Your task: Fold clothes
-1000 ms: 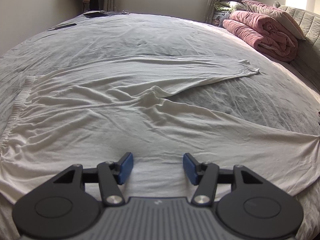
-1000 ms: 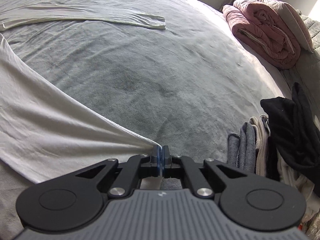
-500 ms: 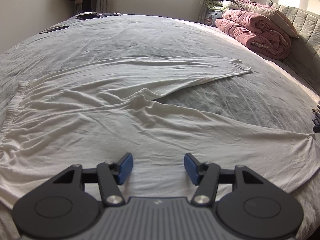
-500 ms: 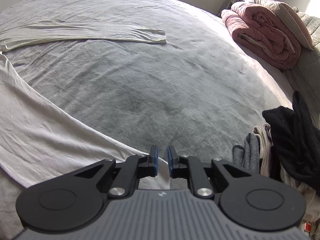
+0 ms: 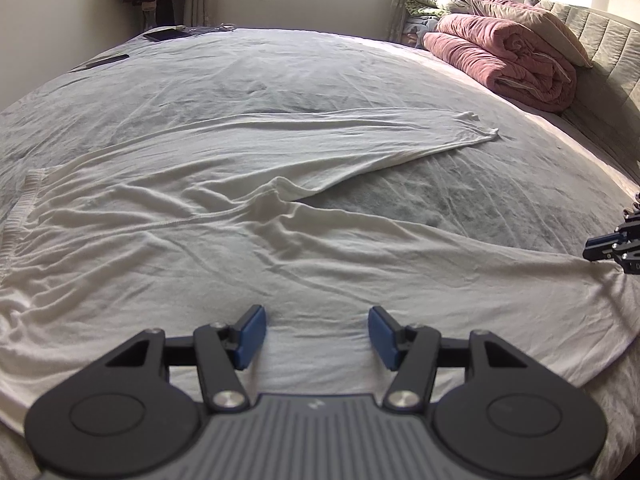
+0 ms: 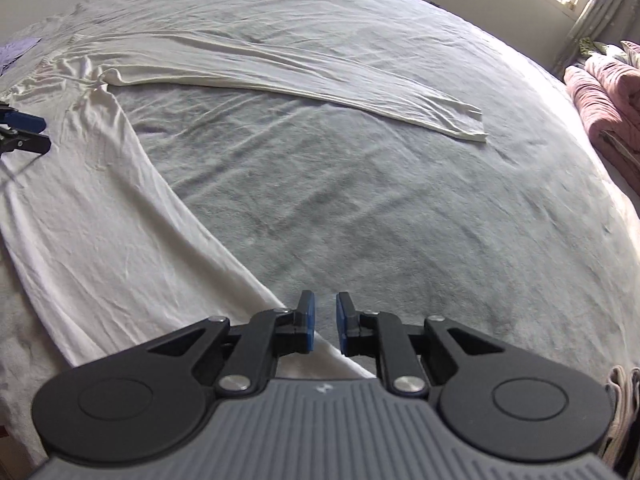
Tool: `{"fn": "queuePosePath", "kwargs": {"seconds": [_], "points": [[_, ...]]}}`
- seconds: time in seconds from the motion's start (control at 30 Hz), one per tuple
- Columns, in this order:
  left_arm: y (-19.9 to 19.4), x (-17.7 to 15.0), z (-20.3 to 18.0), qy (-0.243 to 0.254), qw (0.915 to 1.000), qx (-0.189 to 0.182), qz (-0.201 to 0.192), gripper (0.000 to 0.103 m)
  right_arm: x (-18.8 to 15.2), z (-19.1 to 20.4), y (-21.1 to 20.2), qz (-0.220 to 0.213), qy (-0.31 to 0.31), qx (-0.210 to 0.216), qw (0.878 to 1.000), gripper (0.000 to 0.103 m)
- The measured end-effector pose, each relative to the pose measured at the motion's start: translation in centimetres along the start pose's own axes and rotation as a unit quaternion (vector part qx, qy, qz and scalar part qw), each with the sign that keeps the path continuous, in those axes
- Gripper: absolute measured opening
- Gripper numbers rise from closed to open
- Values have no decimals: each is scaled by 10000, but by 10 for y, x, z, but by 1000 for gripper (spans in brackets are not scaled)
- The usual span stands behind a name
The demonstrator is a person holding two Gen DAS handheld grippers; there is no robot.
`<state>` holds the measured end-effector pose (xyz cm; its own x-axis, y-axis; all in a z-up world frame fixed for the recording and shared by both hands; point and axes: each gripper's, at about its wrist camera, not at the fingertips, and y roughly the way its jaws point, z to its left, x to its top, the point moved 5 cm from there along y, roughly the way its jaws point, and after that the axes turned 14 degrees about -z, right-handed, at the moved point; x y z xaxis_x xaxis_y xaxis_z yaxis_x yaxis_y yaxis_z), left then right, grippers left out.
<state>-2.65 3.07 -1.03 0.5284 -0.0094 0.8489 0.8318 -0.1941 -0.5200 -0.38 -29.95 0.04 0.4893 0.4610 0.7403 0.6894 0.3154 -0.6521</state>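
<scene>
**White trousers spread across the bed, both tongs off the cloth**

While the pair of white trousers (image 5: 248, 248) lies flat on the grey bed cover (image 6: 360, 208), neither tool holds it. The left gripper (image 5: 316, 334) hangs over the near leg with its jaws spread wide; the right gripper (image 6: 325, 322) sits at that leg's cuff, jaws a narrow gap apart, pinching nothing.

The waistband (image 5: 20, 208) is at the left and the two legs run rightward in a splayed V, so the long axis lies left to right across the bed.

The risk, to my eye, is the thin, wrinkled fabric: a pinch may catch only the top layer, or snag the cover too, dragging the leg crooked so the edges won't meet.
</scene>
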Motion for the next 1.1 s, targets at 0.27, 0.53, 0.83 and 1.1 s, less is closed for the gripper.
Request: {"fn": "queuePosePath", "kwargs": {"seconds": [0.27, 0.53, 0.83, 1.1], "points": [[1, 1, 0, -27, 10000, -49, 20, 59, -11, 17, -12, -89, -388, 231, 9989, 17], [2, 0, -1, 8, 10000, -38, 17, 59, -2, 12, -12, -301, -233, 251, 9990, 28], [1, -1, 0, -43, 10000, -41, 21, 59, 13, -2, -19, -660, 438, 475, 9957, 28], [1, 0, -1, -58, 10000, -48, 27, 59, -10, 5, -12, -188, -58, 353, 9992, 28]]}}
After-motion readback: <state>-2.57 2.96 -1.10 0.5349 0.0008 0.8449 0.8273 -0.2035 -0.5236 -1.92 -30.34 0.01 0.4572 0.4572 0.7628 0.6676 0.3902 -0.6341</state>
